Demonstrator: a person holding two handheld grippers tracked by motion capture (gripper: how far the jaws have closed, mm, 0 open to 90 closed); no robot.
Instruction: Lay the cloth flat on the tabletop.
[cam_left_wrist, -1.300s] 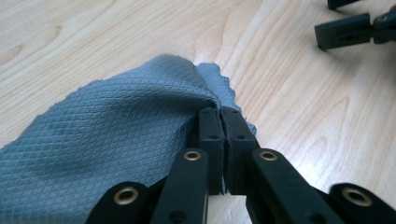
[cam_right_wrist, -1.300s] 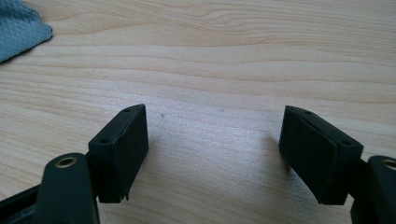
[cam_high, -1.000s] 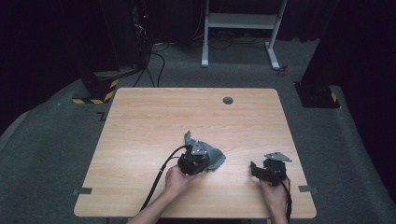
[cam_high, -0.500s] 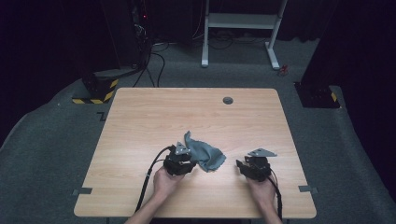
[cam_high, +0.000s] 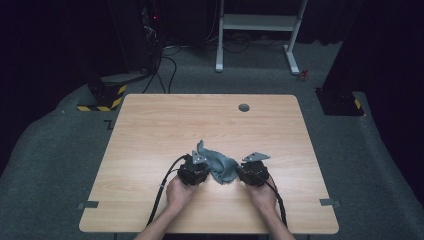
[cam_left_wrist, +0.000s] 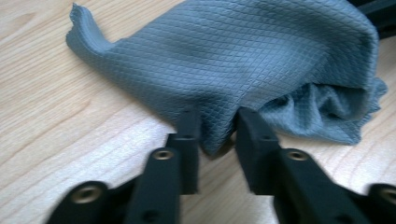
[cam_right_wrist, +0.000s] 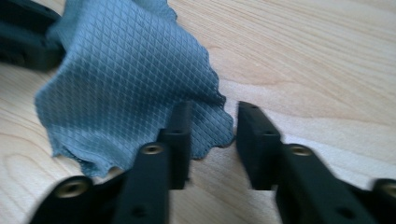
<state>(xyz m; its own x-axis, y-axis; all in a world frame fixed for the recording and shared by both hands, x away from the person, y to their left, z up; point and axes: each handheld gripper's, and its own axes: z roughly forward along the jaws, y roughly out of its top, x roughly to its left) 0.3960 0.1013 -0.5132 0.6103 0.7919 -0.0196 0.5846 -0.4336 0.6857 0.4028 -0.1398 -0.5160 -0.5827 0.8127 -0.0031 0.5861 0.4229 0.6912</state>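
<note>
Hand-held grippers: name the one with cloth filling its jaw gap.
The left hand-held gripper; both have just been closing, but the right hand-held gripper shows table beside the cloth edge.

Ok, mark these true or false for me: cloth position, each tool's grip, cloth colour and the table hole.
1. The cloth lies crumpled on the table. True.
2. The right tool is clamped tight on the cloth. False: the cloth's edge is between its jaws, which have just been closing, but bare wood shows beside one jaw.
3. A fold of cloth sits between the left tool's jaws. True: the fold fills the gap, and the jaws have just been closing.
4. The cloth is red. False: it is grey.
5. The cloth covers the round hole in the table. False: the hole is uncovered at the far edge, well away from the cloth.
</note>
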